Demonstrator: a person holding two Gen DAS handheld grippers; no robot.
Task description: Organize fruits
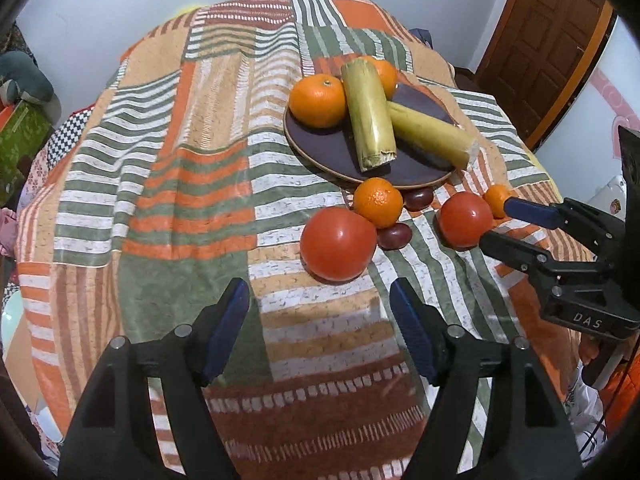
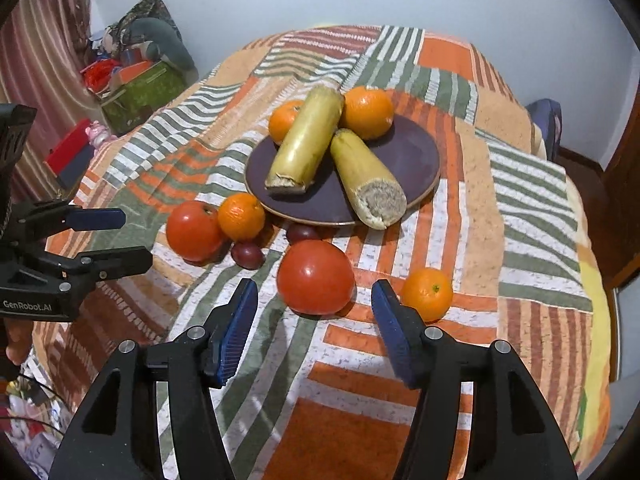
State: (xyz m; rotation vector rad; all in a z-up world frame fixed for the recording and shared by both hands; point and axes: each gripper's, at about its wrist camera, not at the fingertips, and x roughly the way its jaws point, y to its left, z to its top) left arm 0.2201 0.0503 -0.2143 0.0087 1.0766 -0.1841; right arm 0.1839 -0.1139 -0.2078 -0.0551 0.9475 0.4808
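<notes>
A dark purple plate [image 1: 320, 148] [image 2: 412, 156] holds two oranges [image 1: 318, 100] [image 2: 368, 112] and two yellow-green cut stalks [image 1: 368, 116] [image 2: 306, 140]. On the cloth in front lie two red tomatoes [image 1: 338, 250] [image 2: 315, 277], two small oranges [image 1: 378, 202] [image 2: 427, 294] and two dark plums [image 1: 394, 236] [image 2: 248, 255]. My left gripper [image 1: 320, 300] is open and empty, just short of the near tomato. My right gripper [image 2: 314, 304] is open and empty, its fingers either side of the second tomato [image 1: 466, 220]. The right gripper also shows in the left wrist view [image 1: 508, 220].
A striped patchwork cloth [image 1: 180, 200] [image 2: 520, 220] covers the round table. A wooden door [image 1: 548, 40] stands at the far right. Boxes and clutter [image 2: 136, 80] sit by the wall at the left. The left gripper shows in the right wrist view [image 2: 120, 236].
</notes>
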